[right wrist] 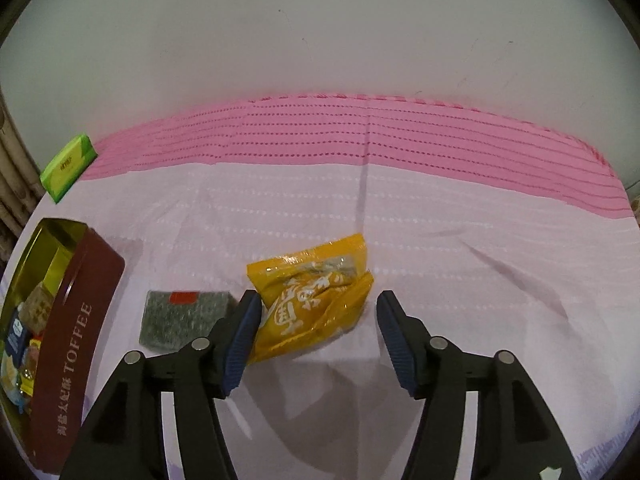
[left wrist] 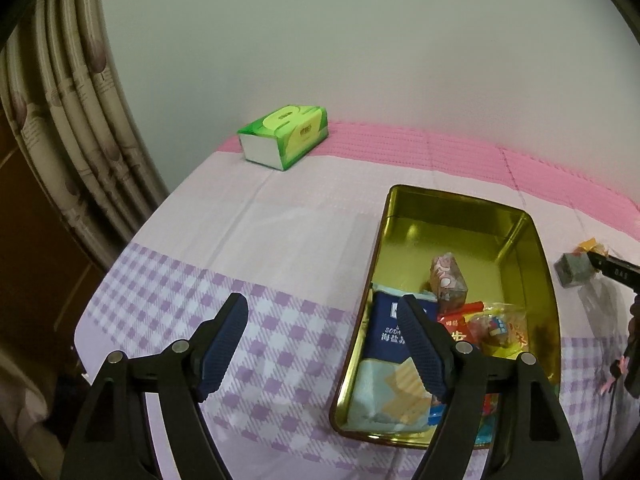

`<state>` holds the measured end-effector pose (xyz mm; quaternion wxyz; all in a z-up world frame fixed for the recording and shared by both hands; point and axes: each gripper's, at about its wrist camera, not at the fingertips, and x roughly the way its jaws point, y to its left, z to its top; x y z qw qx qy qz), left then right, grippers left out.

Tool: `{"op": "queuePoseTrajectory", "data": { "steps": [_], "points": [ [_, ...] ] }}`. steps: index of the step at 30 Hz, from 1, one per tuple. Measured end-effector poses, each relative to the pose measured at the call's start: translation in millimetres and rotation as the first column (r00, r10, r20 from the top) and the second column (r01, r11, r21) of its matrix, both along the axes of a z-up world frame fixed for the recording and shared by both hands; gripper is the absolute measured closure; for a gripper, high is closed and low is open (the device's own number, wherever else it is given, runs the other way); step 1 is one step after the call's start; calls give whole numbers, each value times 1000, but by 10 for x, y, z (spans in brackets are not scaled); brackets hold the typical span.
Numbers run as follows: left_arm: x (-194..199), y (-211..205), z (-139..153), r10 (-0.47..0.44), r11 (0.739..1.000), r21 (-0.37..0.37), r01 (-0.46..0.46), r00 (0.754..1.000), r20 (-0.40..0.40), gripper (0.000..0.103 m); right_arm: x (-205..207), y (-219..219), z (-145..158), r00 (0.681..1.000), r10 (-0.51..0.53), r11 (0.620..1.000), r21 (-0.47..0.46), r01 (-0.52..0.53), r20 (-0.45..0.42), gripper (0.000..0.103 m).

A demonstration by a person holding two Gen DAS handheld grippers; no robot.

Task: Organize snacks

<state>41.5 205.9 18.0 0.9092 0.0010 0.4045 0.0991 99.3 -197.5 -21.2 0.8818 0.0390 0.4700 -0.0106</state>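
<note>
Left wrist: snack packets (left wrist: pixel 436 344) in tin (left wrist: pixel 546 256)

The near corner of the gold tin (left wrist: pixel 538 236) is being covered by the left gripper's (left wrist: pixel 322 326) right finger (left wrist: pixel 420 344), and so are parts of the navy soda-cracker packet (left wrist: pixel 386 330) and the pale blue packet (left wrist: pixel 380 396) beneath it. In the right wrist view the tin's contents are being cut off by the left edge. The lower left edge of the yellow snack bag (right wrist: pixel 316 296) is being masked by a blue pad (right wrist: pixel 242 330). The small print on the grey foil block (right wrist: pixel 182 318) is too blurred to be read.
</note>
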Motion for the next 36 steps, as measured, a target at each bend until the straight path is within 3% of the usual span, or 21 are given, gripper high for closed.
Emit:
{"op": "queuePoseTrajectory", "data": {
  "steps": [4, 12, 19, 26, 36],
  "points": [
    [14, -88, -16, -8, 999, 38, 8, 1000, -13, 26, 84, -5, -32, 1000, 1, 1000, 10, -1, 10, 44],
    [87, -483, 89, -101, 993, 58, 102, 995, -18, 26, 55, -23, -65, 999, 19, 1000, 1, -19, 38, 54],
    [257, -1163, 137, -260, 965, 23, 261, 965, -36, 26, -212, -324, -60, 998, -27, 999, -16, 28, 52, 56],
    [496, -1849, 41, -368, 928, -88, 361, 925, -96, 26, -549, -716, -36, 995, -86, 995, -45, 89, 52, 57],
    [826, -2412, -162, -399, 915, -127, 383, 905, -147, 26, -805, -931, -72, 993, -109, 992, -63, 111, 37, 61]
  ]
}}
